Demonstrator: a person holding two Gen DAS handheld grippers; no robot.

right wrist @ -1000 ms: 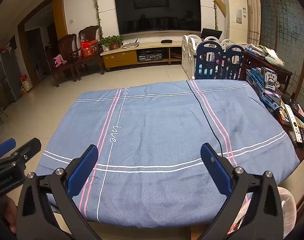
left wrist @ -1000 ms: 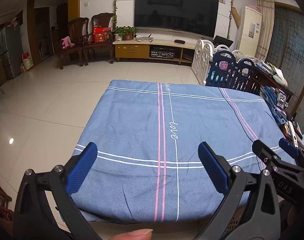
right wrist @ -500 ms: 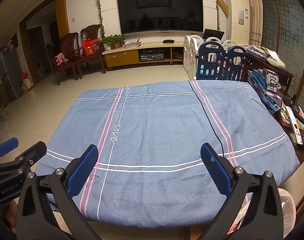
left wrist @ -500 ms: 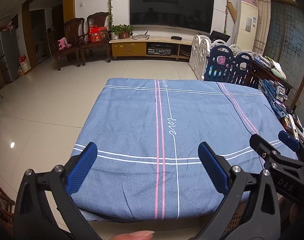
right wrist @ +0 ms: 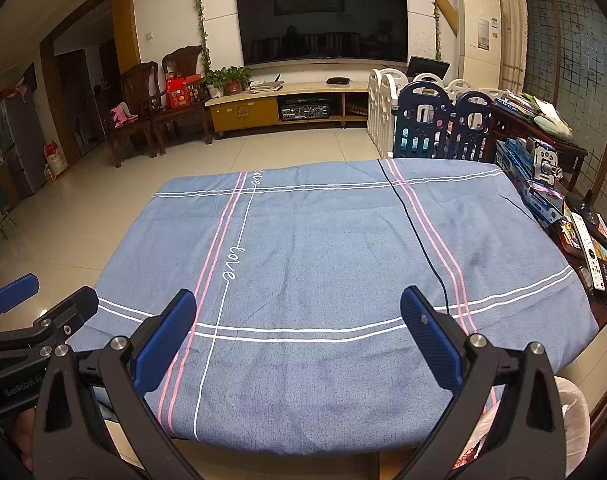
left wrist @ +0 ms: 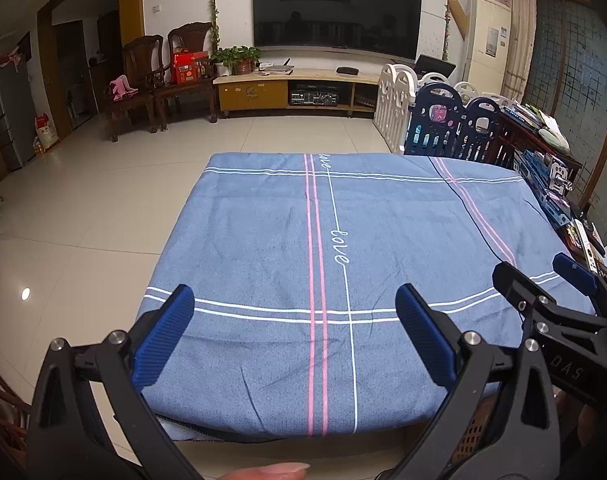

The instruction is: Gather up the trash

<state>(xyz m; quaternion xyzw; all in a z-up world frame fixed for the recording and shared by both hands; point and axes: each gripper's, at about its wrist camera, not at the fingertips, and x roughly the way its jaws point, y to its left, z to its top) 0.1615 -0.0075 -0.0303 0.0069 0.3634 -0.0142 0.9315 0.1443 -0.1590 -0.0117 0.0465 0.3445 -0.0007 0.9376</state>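
The desk (left wrist: 263, 240), covered by a blue cloth (right wrist: 323, 240) with pink and white stripes and the word "love", is the landmark. To its left lies wide, bare tiled floor (left wrist: 83, 200) running out to two wooden chairs (left wrist: 159, 76). Beyond its far edge the floor stays open up to the TV cabinet (left wrist: 287, 90). The near edge of the desk lies just past both grippers, the cloth hanging over it. Along the desk's right edge things crowd in: a blue and white play fence (right wrist: 427, 120) at the far right corner, then a side table (right wrist: 551, 152) stacked with boxes, and remote controls (right wrist: 587, 248) lying just beside the cloth.

The left gripper (left wrist: 295, 332) hovers above the near edge, its blue fingers (left wrist: 163, 336) spread wide with only cloth between them, touching nothing. The right gripper (right wrist: 299, 332) does the same, fingers (right wrist: 431, 336) wide apart and empty.

No trash shows on the cloth; a pale plastic bag (right wrist: 571, 412) sits below the desk's near right corner.
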